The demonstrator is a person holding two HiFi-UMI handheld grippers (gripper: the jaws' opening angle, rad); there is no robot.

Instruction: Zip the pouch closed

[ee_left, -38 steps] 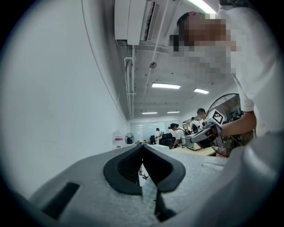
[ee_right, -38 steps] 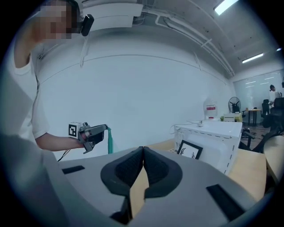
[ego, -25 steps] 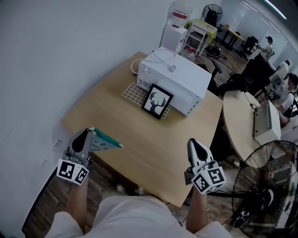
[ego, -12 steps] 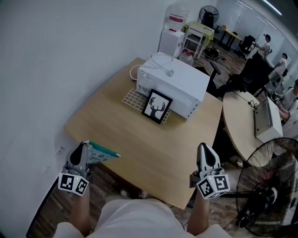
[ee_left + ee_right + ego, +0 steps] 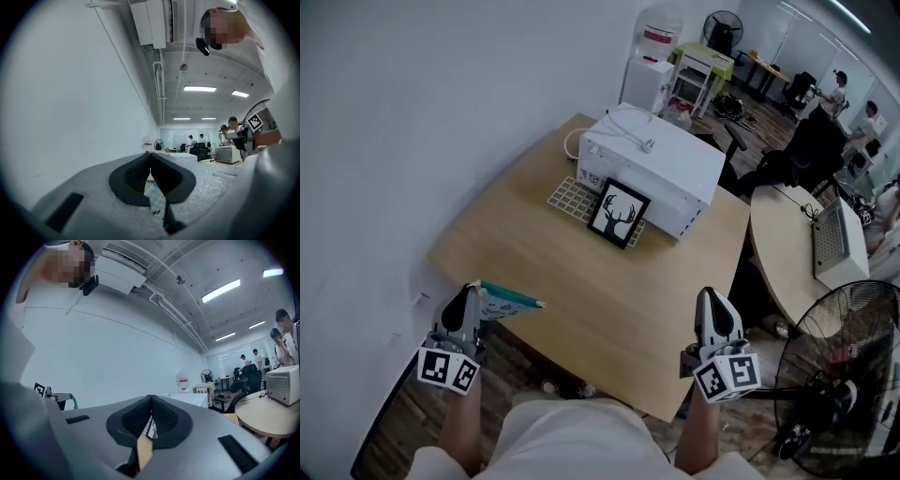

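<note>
Nearest item: the person's pale shorts [image 5: 572, 436] at the bottom of the head view, with both forearms reaching forward. Left gripper [image 5: 470, 291], marker cube [image 5: 447, 368] at its rear, jaws closed down on one end of the pouch [image 5: 514, 300]. In the left gripper view a pale strip of it with small star prints sat pinched between the dark pads. The pouch was teal and slim, and it stuck out rightward from the jaws over the near left edge of the table [image 5: 534, 244]. Whether it rested on the wood could not be told, nor could the state of its zip. Right gripper [image 5: 711, 296], well apart from the left at the table's near right edge, jaws pressed together with nothing between them; only tabletop showed through the slit. The table was light wood with a bare middle. Further back on it was a black picture frame [image 5: 617, 213] with a white antlered-deer design, leaning against a white box-shaped appliance [image 5: 666, 164]. A white cable [image 5: 630, 125] lay on top of the appliance, and a pale gridded mat [image 5: 568, 193] lay just left of the frame. To the right were a round table [image 5: 783, 258] and a black floor fan [image 5: 844, 352]. Farthest back were office desks with people seated at them.
</note>
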